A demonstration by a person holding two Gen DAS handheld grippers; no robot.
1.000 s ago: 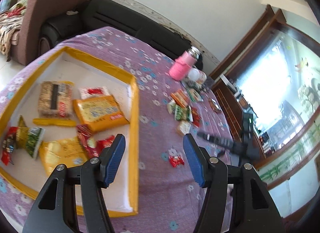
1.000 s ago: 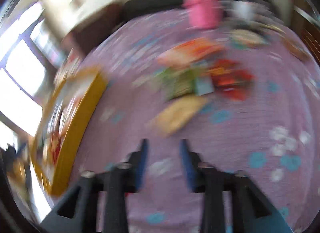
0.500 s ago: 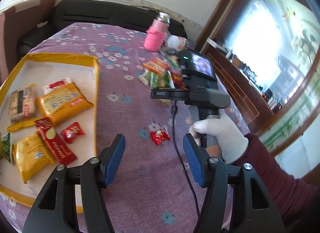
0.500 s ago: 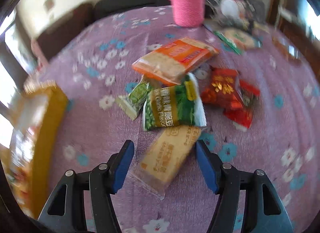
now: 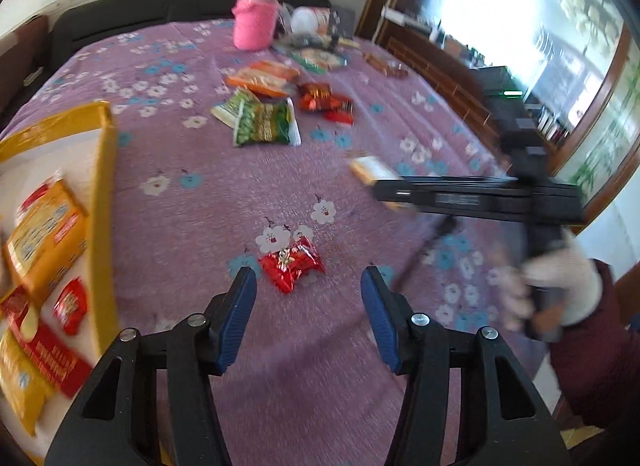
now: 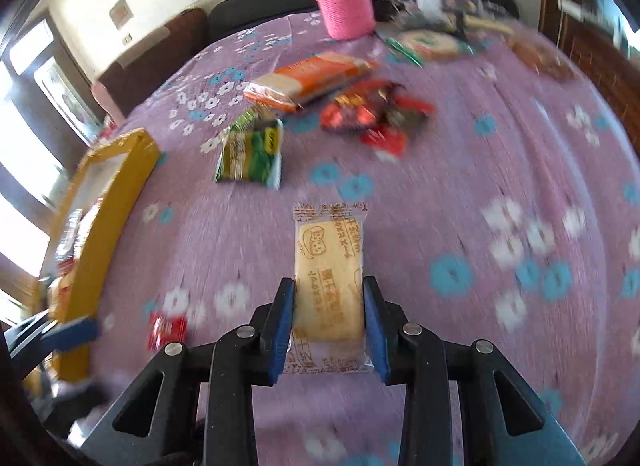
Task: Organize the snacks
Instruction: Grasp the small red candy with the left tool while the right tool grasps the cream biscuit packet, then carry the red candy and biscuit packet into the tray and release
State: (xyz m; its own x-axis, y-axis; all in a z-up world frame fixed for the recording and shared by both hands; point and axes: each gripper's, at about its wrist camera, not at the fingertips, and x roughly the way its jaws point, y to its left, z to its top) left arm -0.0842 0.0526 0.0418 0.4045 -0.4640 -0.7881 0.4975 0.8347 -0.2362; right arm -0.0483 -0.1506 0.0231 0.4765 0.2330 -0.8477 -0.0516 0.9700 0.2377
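My right gripper point(image 6: 329, 290) is shut on a tan biscuit packet point(image 6: 329, 270) and holds it above the purple flowered cloth; the packet also shows in the left wrist view point(image 5: 372, 169). My left gripper point(image 5: 308, 286) is open and empty, just short of a small red candy packet point(image 5: 291, 264), which also shows in the right wrist view point(image 6: 167, 330). A yellow-rimmed tray point(image 5: 105, 201) with several snack packets lies at the left. A green packet point(image 5: 266, 123), an orange packet point(image 5: 262, 77) and red packets point(image 5: 326, 101) lie farther back.
A pink-sleeved bottle point(image 5: 256, 21) stands at the back of the table with cluttered small items point(image 5: 320, 33) beside it. A dark sofa point(image 5: 132, 21) runs behind the table. A wooden cabinet point(image 5: 452, 77) stands at the right.
My right gripper has closed on the tan biscuit packet and lifted it off the cloth. My left gripper has moved closer to the small red candy packet.
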